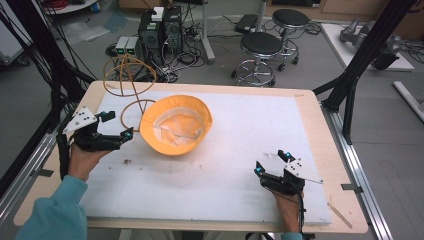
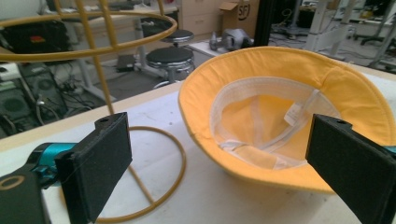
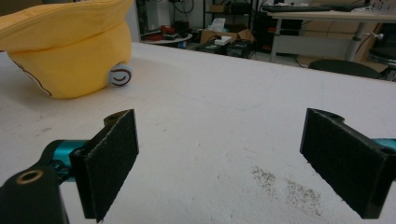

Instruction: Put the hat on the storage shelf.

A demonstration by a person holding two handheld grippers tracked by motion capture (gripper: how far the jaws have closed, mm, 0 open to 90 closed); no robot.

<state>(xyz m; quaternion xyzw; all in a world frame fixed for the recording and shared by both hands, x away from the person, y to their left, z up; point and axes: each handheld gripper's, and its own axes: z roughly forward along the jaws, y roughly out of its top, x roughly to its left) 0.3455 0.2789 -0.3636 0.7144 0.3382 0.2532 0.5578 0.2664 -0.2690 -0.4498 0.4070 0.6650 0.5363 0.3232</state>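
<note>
The wire stand (image 2: 93,46) runs off the top edge.

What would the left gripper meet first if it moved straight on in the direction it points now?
Probably the upturned yellow fabric bucket hat: the open left gripper points at its near brim. The yellow wire hat stand sits slightly aside; depth is unclear.

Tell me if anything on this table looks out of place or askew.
The yellow hat lies upside down, lining up, beside the wire hat stand rather than on it. Dark crumbs speckle the white mat.
</note>
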